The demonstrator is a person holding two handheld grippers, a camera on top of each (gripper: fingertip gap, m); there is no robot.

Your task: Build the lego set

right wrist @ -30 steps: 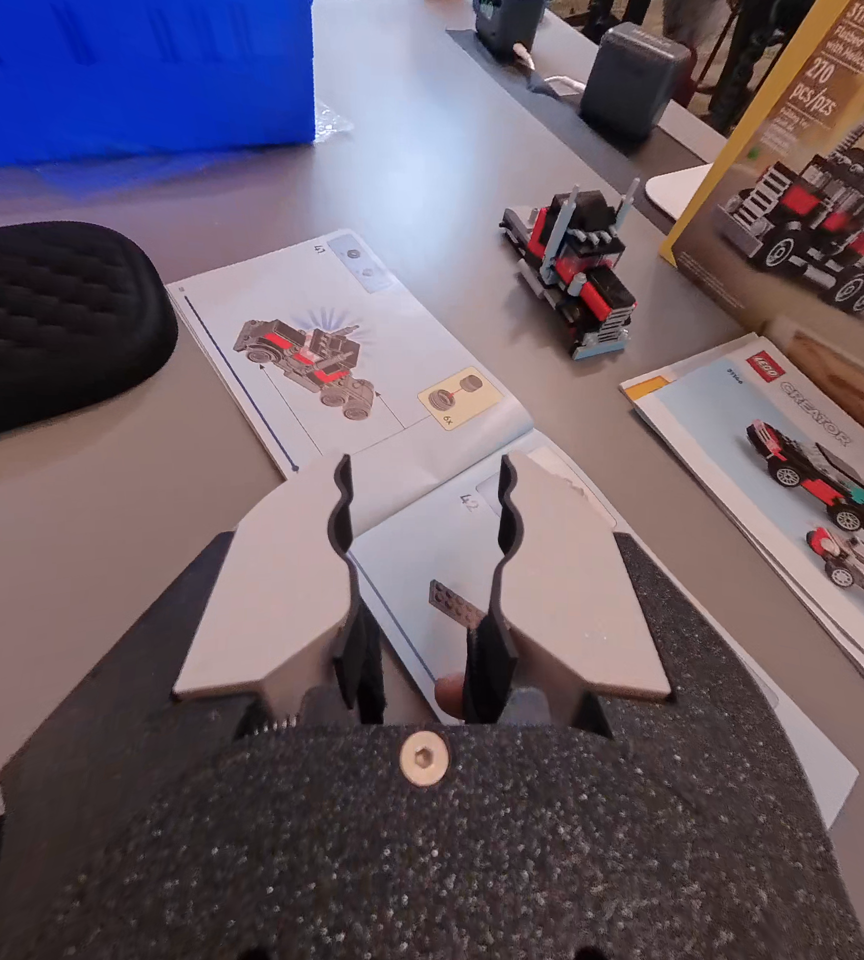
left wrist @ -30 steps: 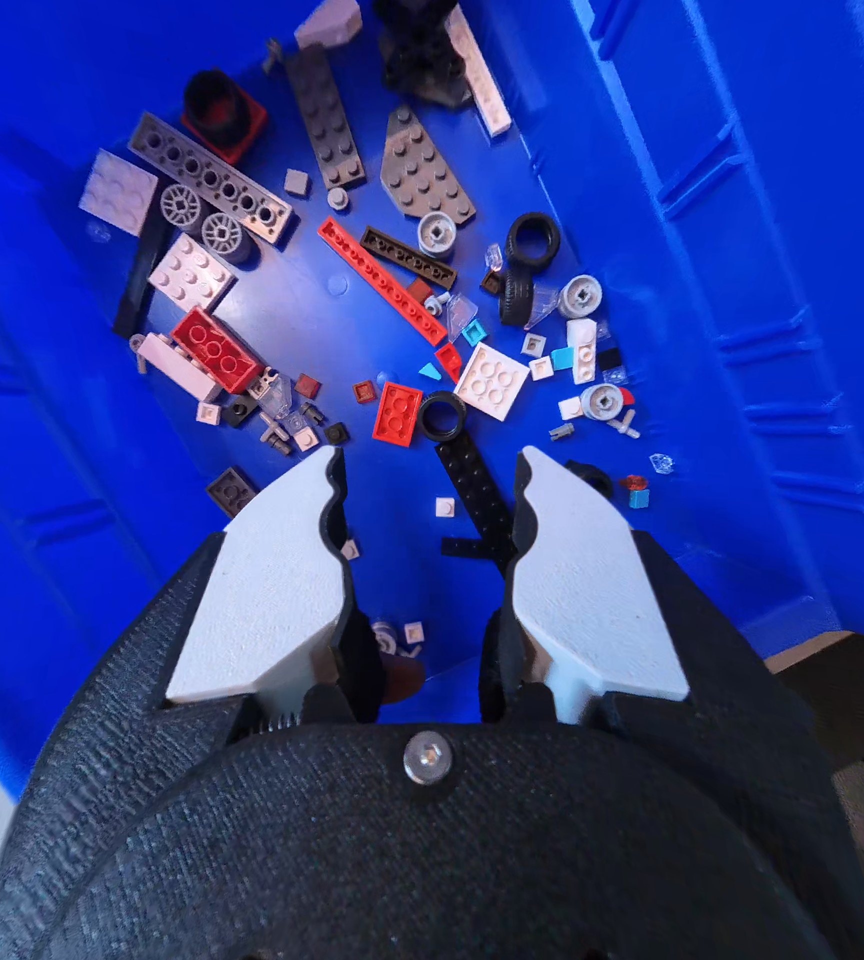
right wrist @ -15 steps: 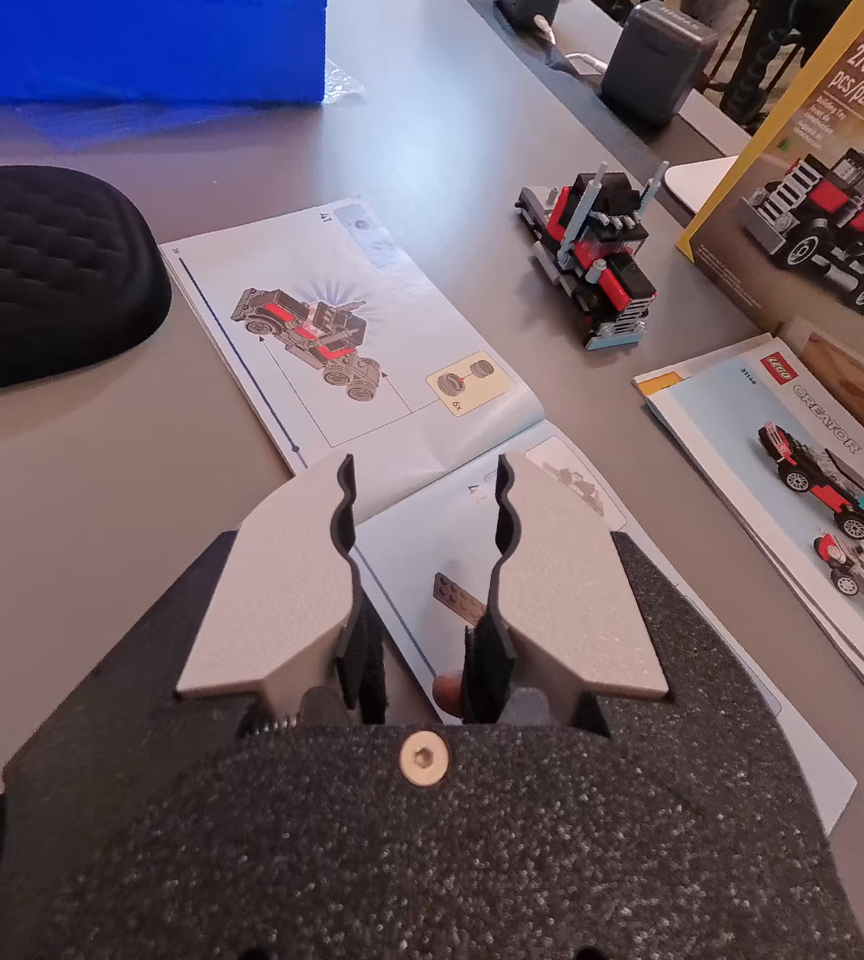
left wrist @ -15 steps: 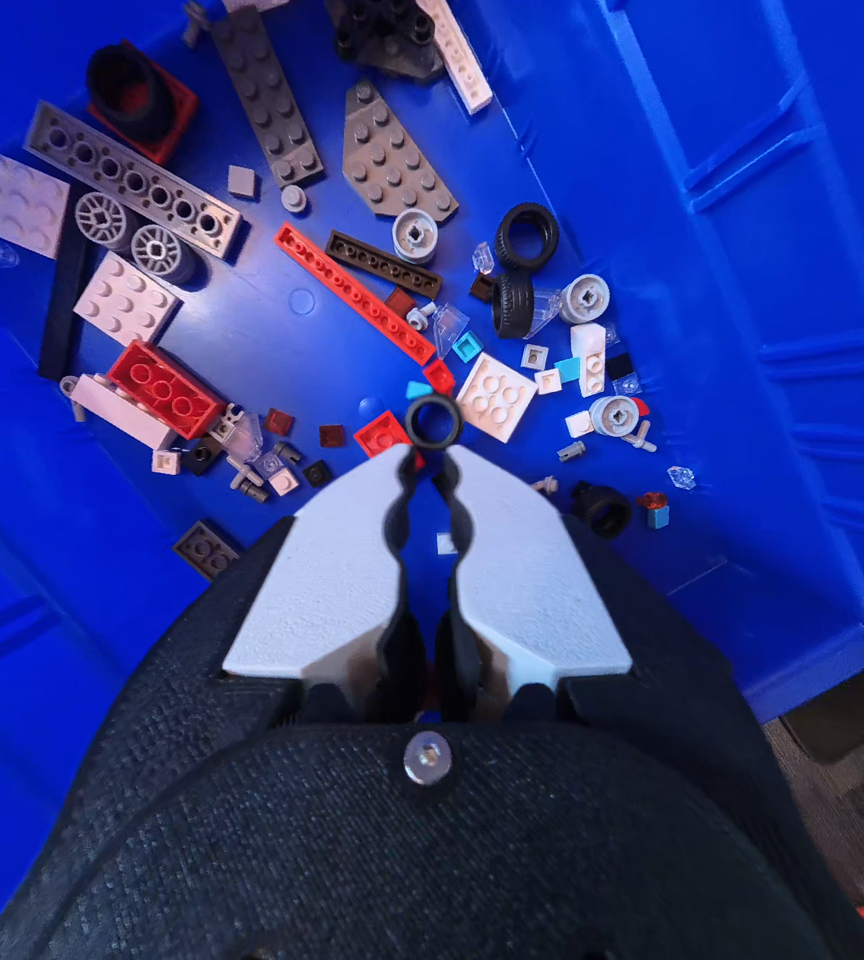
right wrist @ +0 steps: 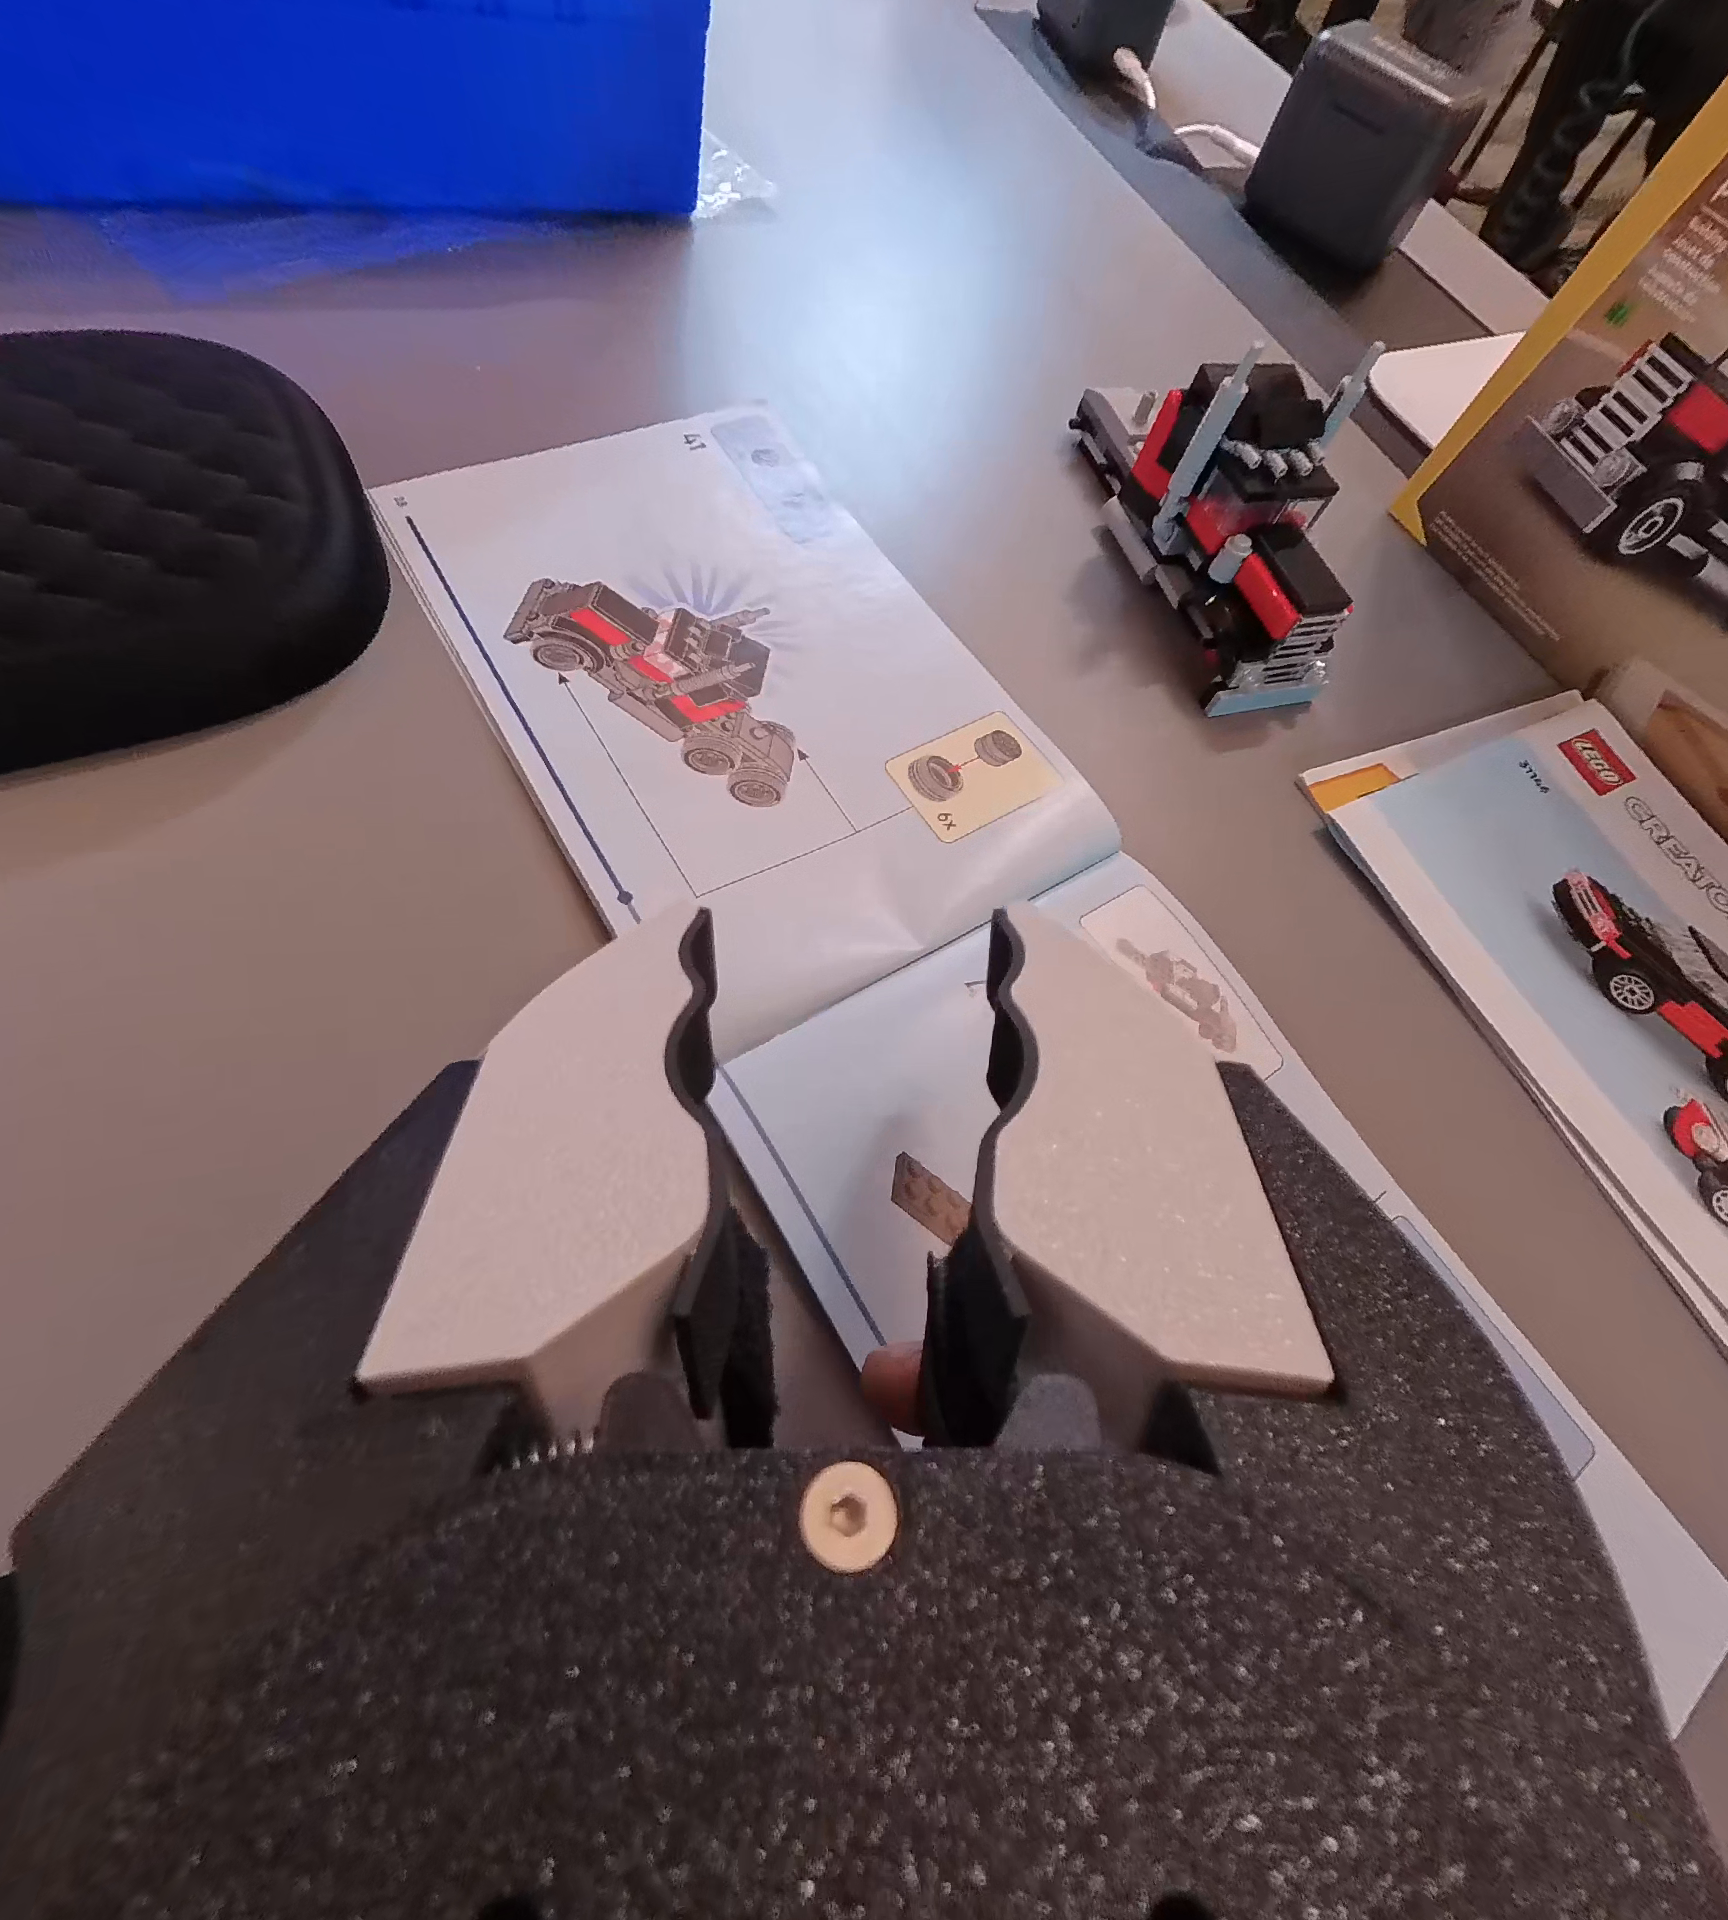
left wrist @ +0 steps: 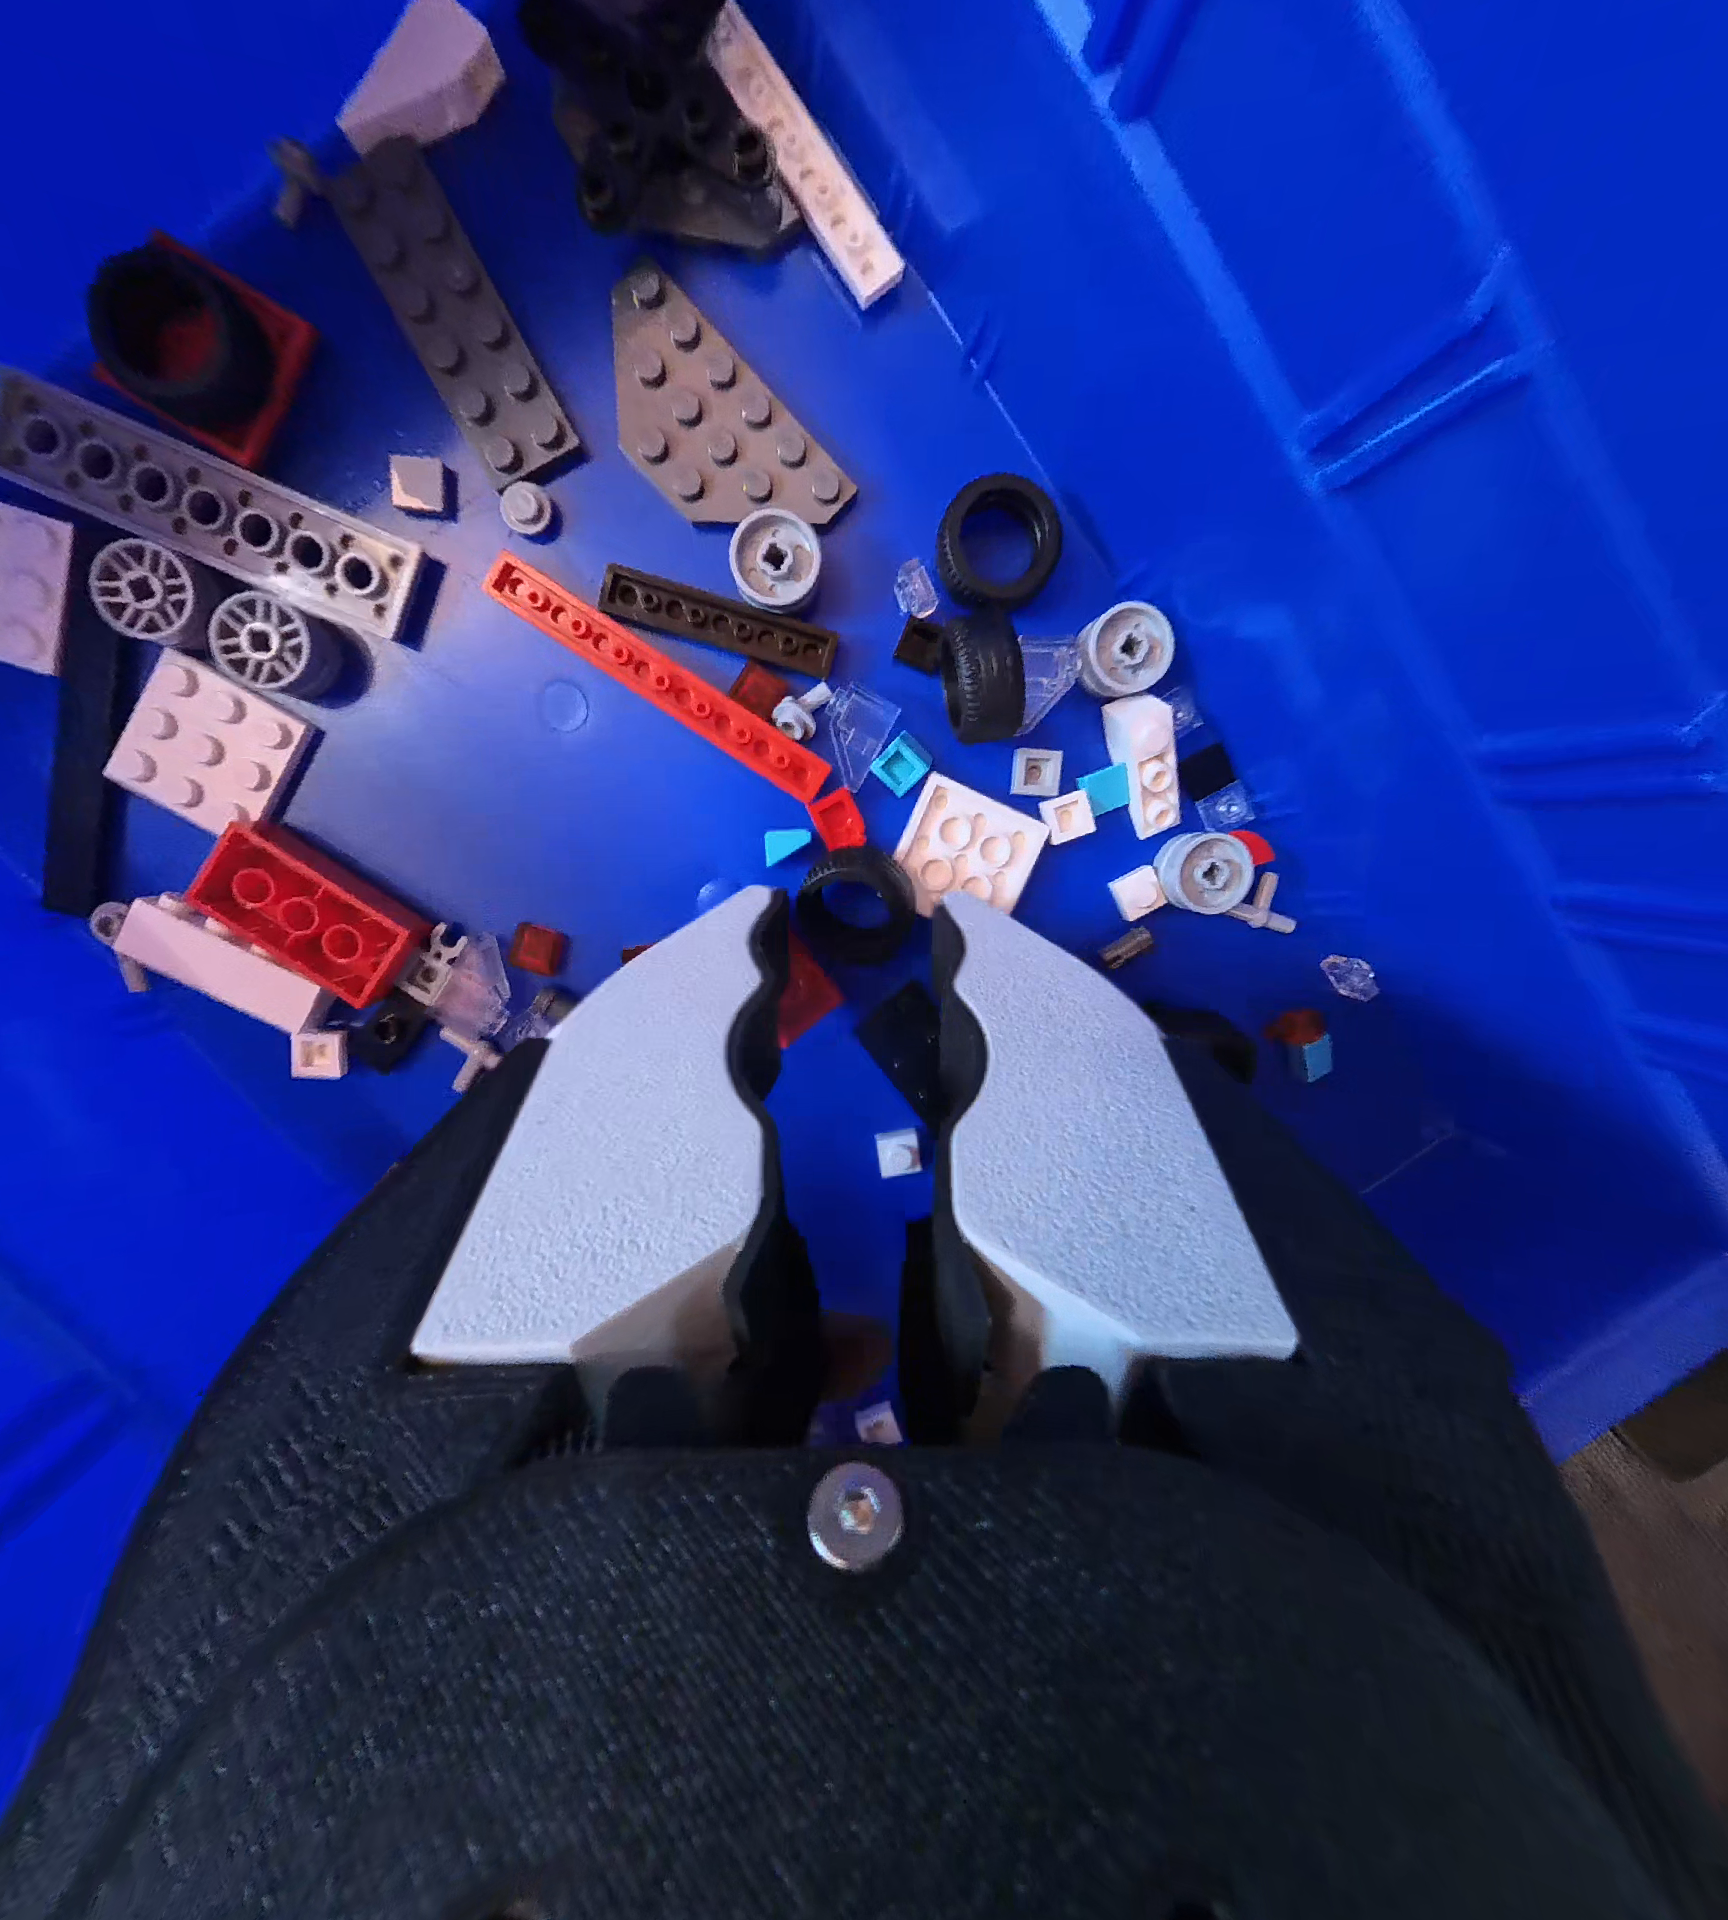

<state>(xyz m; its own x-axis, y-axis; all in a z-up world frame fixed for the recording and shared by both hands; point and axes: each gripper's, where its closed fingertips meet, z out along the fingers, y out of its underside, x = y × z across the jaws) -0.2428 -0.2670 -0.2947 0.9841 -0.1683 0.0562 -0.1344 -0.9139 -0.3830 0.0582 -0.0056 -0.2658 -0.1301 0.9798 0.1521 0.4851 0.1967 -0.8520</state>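
Two tools are in view. The left tool (left wrist: 855,914) reaches into the blue bin (left wrist: 1411,436), its tips on either side of a small black tyre (left wrist: 855,902) lying on the bin floor among loose bricks; whether they pinch it cannot be told. The right tool (right wrist: 844,935) hangs with its fingers spread and nothing between them, over the open instruction booklet (right wrist: 787,665) on the grey table (right wrist: 164,987). The half-built truck (right wrist: 1218,540) stands beyond the booklet, near the table's far edge, beside the set's box (right wrist: 1618,364).

Red plate (left wrist: 806,1000) — half hidden behind left claw (left wrist: 855,914) — box (right wrist: 1660,343) cropped.
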